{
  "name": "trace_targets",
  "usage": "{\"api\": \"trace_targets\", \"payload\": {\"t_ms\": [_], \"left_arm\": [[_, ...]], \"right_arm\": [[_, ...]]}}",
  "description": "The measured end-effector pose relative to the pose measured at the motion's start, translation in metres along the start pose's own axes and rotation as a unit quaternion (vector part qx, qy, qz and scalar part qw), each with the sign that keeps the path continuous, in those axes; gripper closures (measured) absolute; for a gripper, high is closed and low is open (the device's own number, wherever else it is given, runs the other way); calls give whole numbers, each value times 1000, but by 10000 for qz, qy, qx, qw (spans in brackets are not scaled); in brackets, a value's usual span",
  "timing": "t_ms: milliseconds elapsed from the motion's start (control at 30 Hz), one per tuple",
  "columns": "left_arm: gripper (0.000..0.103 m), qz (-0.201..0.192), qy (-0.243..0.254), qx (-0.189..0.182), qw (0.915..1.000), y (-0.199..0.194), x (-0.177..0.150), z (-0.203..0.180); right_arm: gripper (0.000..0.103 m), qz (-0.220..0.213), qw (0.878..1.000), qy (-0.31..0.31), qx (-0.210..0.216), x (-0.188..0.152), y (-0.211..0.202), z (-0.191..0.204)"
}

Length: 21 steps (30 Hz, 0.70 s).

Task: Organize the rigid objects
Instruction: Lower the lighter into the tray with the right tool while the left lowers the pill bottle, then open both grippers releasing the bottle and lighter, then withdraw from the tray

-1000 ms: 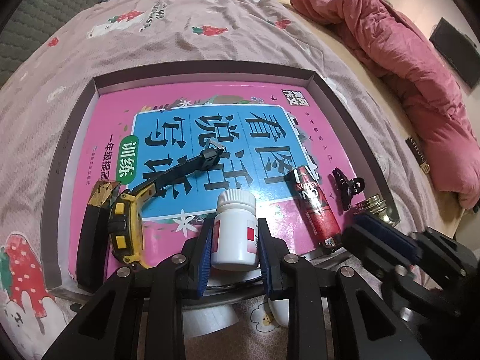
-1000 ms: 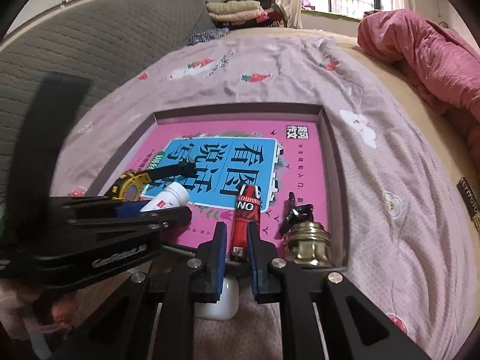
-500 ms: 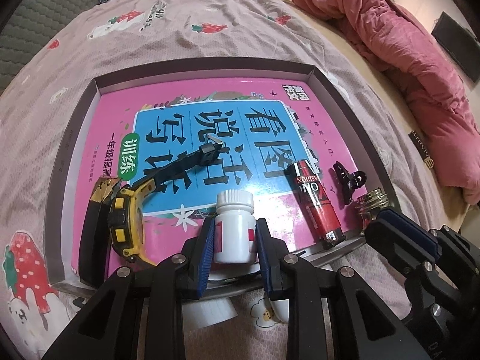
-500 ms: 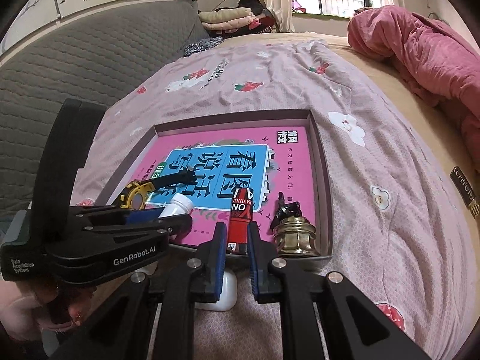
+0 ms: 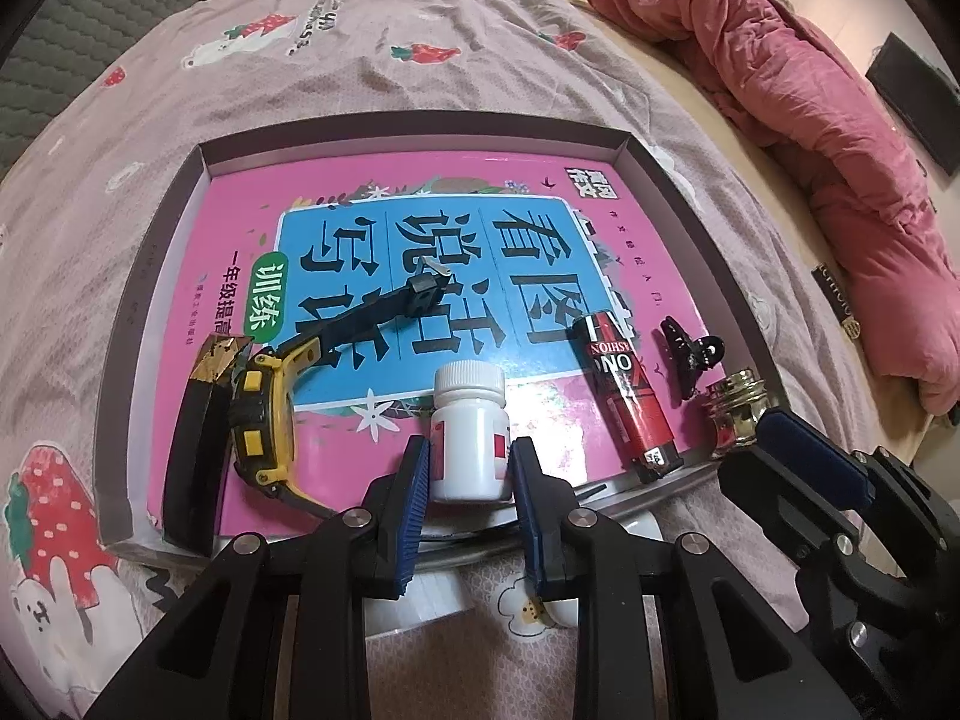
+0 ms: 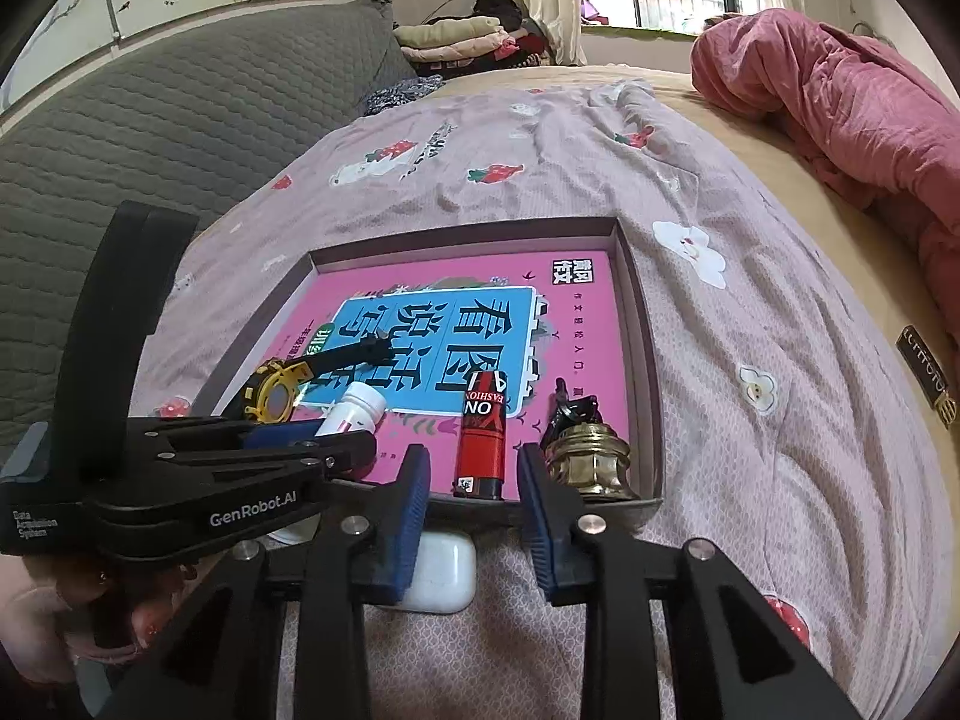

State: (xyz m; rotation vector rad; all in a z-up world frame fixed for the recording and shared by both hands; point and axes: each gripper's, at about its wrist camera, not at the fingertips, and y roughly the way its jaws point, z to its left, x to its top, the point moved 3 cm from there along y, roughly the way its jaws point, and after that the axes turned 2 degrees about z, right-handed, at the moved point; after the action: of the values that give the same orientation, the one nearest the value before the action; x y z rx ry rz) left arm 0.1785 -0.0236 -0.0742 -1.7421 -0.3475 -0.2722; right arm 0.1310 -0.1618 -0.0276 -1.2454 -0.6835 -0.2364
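Left claw (image 5: 469,474) grips the white pill bottle (image 5: 470,438), apparently upright at the tray's (image 5: 414,132) near edge; light, rigid, smooth, best held mid-body. Right claw (image 6: 474,483), jaws just opened, straddles the freed red lighter (image 6: 482,438).

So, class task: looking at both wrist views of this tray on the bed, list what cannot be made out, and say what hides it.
- White case, right wrist view: its front is hidden behind the right hand-held gripper.
- White pill bottle, left wrist view: label text covered by the left hand-held gripper pads.
- Black flat box, left wrist view: contents unseen.
- Hair clip, right wrist view: partly behind the brass bottle.
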Motion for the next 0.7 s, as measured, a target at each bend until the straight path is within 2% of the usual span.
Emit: {"api": "trace_targets", "payload": {"t_ms": [167, 267, 333, 567, 700], "left_arm": [[73, -41, -5, -39, 10000, -6, -2, -1], [65, -75, -7, -81, 9999, -11, -2, -3], [59, -104, 11, -90, 9999, -14, -2, -4], [56, -182, 31, -129, 9997, -26, -3, -7], [52, -294, 37, -121, 9995, -37, -5, -7]], "right_arm": [[73, -17, 10000, 0, -15, 0, -1, 0], [72, -11, 10000, -7, -28, -1, -2, 1], [65, -7, 10000, -19, -42, -2, -3, 1], [62, -46, 10000, -30, -67, -2, -6, 1], [61, -79, 9999, -90, -81, -3, -9, 3]]}}
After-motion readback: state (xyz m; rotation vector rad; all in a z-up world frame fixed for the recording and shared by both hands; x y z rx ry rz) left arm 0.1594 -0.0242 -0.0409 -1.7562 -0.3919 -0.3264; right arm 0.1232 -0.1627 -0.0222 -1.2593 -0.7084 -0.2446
